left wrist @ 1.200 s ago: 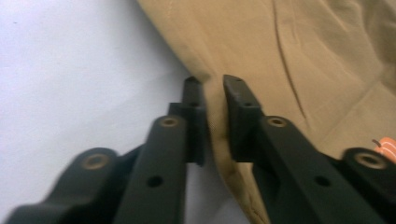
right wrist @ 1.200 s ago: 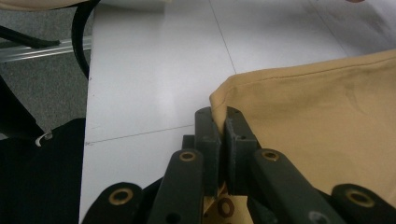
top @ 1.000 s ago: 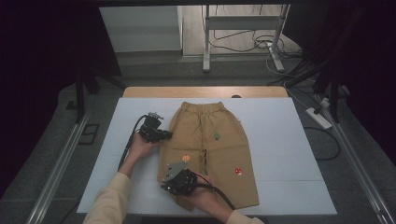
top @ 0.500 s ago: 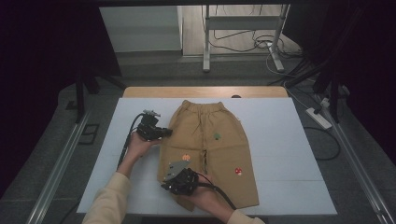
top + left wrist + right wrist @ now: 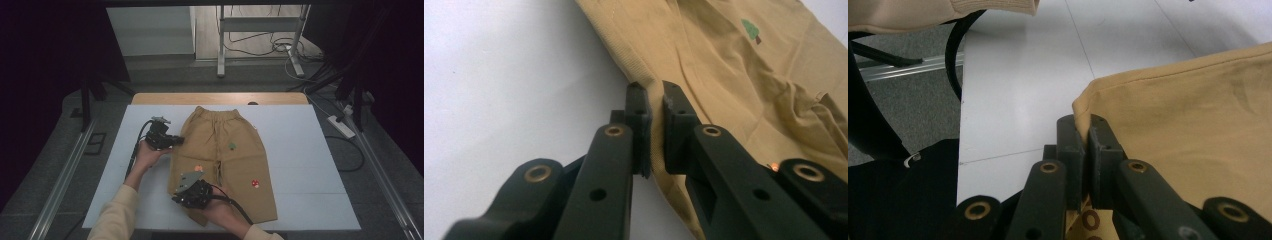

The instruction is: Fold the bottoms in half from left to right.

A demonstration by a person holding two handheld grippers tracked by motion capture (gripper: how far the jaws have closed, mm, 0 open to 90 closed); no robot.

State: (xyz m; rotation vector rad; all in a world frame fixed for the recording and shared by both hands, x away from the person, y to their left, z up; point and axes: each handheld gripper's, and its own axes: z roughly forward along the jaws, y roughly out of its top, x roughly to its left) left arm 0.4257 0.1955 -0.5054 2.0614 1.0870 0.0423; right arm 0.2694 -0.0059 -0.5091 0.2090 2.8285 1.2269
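We see the tan trousers (image 5: 222, 160) lying flat on the white table (image 5: 310, 165), waistband away from the person. The left gripper (image 5: 653, 95) pinches the trousers' left side seam (about mid-length); the right gripper (image 5: 1083, 131) pinches the hem corner of the same leg. We judge the grasp complete; folding next calls for both grippers lifting together across the trousers.

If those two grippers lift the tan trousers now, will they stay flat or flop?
Probably flop: the trousers are thin, creased cloth lying limp on the table. With the left gripper and right gripper pinching one side edge, the far leg would likely hang and fold.
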